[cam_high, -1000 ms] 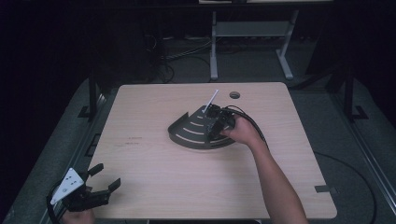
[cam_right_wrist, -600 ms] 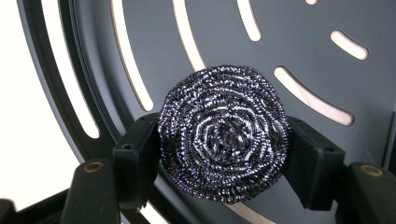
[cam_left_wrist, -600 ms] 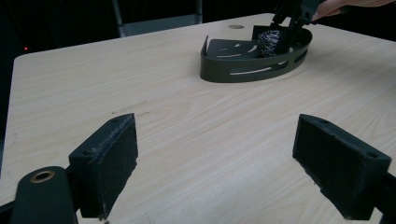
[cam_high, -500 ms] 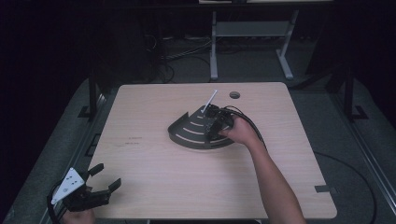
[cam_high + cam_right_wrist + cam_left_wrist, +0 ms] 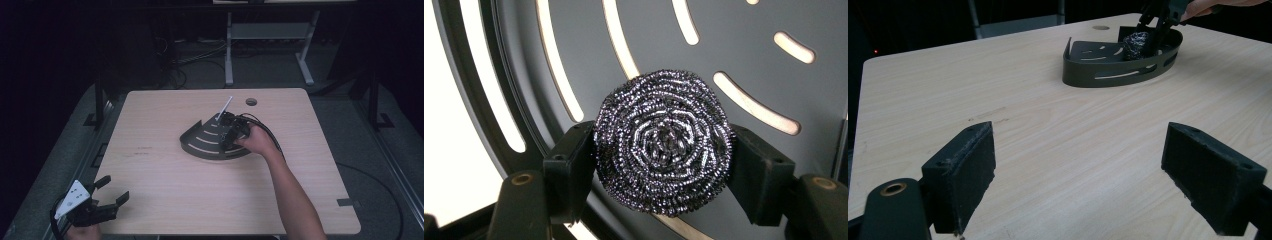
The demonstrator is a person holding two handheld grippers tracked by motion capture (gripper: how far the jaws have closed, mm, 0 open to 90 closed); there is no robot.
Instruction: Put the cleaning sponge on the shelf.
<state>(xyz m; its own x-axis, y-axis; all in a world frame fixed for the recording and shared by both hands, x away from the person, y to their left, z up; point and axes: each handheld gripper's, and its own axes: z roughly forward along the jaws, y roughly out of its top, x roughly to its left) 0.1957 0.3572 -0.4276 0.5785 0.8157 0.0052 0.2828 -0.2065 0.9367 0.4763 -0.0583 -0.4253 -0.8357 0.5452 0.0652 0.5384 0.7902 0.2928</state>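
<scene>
A dark fan-shaped slotted tray (image 5: pixel 205 142) lies on the middle of the wooden table (image 5: pixel 165 175). My right gripper (image 5: pixel 232 134) reaches down into the tray, shut on a round steel-wool scourer (image 5: pixel 663 141), its two pads pressing the scourer's sides just above the tray floor (image 5: pixel 744 45). From the left gripper view the scourer (image 5: pixel 1135 44) sits inside the tray (image 5: pixel 1118 70) under the right gripper (image 5: pixel 1160 17). My left gripper (image 5: pixel 111 192) hovers at the table's near left corner, open, nothing between its pads (image 5: pixel 965 172).
A white stick (image 5: pixel 224 108) leans up from the tray's far side. A round cable hole (image 5: pixel 251 101) lies near the table's far edge. Cables and a metal stand (image 5: pixel 270 35) are on the floor beyond the table.
</scene>
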